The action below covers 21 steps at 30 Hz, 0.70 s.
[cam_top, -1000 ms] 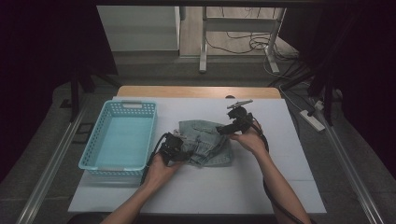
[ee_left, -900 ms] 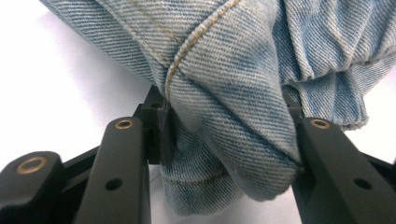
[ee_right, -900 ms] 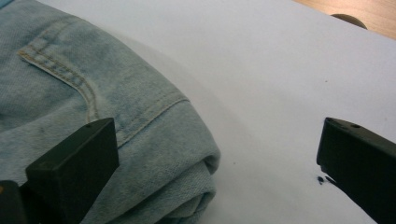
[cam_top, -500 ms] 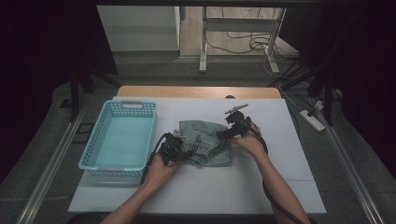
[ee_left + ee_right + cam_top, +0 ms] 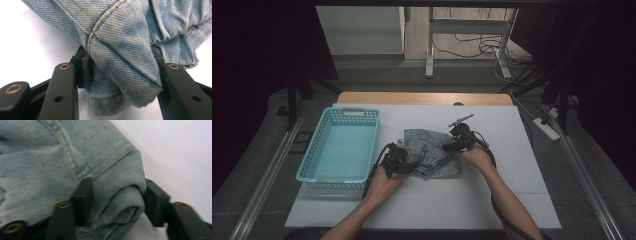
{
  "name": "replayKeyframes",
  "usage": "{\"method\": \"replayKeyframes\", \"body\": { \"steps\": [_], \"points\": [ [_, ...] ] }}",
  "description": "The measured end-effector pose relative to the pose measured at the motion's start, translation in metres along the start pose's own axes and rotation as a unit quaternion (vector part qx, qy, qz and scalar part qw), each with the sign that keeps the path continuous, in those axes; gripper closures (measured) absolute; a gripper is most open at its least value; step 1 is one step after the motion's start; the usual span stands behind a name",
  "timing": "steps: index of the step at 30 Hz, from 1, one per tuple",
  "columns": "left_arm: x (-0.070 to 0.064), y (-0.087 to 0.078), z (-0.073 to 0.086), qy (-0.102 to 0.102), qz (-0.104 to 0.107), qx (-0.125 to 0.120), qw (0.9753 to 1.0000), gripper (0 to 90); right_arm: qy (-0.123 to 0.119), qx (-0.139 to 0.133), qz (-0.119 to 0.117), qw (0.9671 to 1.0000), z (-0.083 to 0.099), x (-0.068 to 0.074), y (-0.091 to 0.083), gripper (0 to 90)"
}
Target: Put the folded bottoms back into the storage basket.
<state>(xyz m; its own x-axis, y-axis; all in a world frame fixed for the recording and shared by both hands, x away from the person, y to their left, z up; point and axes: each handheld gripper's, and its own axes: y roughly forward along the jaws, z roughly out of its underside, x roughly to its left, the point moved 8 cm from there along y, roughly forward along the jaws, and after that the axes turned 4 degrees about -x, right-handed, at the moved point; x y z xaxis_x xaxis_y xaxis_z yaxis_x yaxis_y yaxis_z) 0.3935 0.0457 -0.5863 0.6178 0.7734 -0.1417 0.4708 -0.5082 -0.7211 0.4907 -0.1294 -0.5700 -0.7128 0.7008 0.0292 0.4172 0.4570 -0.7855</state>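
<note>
On white table point(image 5: 422, 200), centre, beside blue basket point(image 5: 341, 150): denim garment point(image 5: 432, 152), 1 pc. Your L gripper point(image 5: 404, 159) & R gripper point(image 5: 451, 146): jaws pinched on folded denim edges.

The jeans point(image 5: 432, 152) are looking faded light blue with tan stitching. The basket point(image 5: 314, 160) is showing pale blue. The counter point(image 5: 492, 200) is looking white. Each tool is black.

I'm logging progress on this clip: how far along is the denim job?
Done: the denim garment lies partly folded on the white table. In hand: the left hand-held gripper and the right hand-held gripper each clamp a bunched fold. Left: the blue basket holds nothing yet.
</note>
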Motion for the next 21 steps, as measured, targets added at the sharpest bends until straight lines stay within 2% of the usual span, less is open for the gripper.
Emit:
{"method": "replayKeyframes", "body": {
  "steps": [3,5,12,17,21],
  "points": [
    [-0.001,0.0,-0.001,-0.01,0.0,0.004,0.9999,53.2,-0.017,0.003,-0.005,0.9998,-0.002,0.003,-0.002,65.0],
    [0.0,-0.001,-0.002,-0.016,0.003,0.008,0.9998,54.4,-0.023,0.007,-0.002,0.9997,-0.004,0.005,-0.003,68.6],
    [-0.002,-0.004,-0.005,-0.022,0.0,0.017,0.9996,57.1,-0.04,0.008,0.012,0.9991,-0.007,0.008,-0.008,70.7],
    [-0.004,-0.009,-0.008,-0.036,0.01,0.024,0.999,58.6,-0.055,-0.006,0.005,0.9985,-0.013,0.009,-0.017,71.2],
    [-0.006,-0.013,-0.012,-0.038,0.014,0.017,0.999,59.2,-0.053,-0.011,-0.002,0.9985,-0.016,0.011,-0.025,71.4]
  ]
}}
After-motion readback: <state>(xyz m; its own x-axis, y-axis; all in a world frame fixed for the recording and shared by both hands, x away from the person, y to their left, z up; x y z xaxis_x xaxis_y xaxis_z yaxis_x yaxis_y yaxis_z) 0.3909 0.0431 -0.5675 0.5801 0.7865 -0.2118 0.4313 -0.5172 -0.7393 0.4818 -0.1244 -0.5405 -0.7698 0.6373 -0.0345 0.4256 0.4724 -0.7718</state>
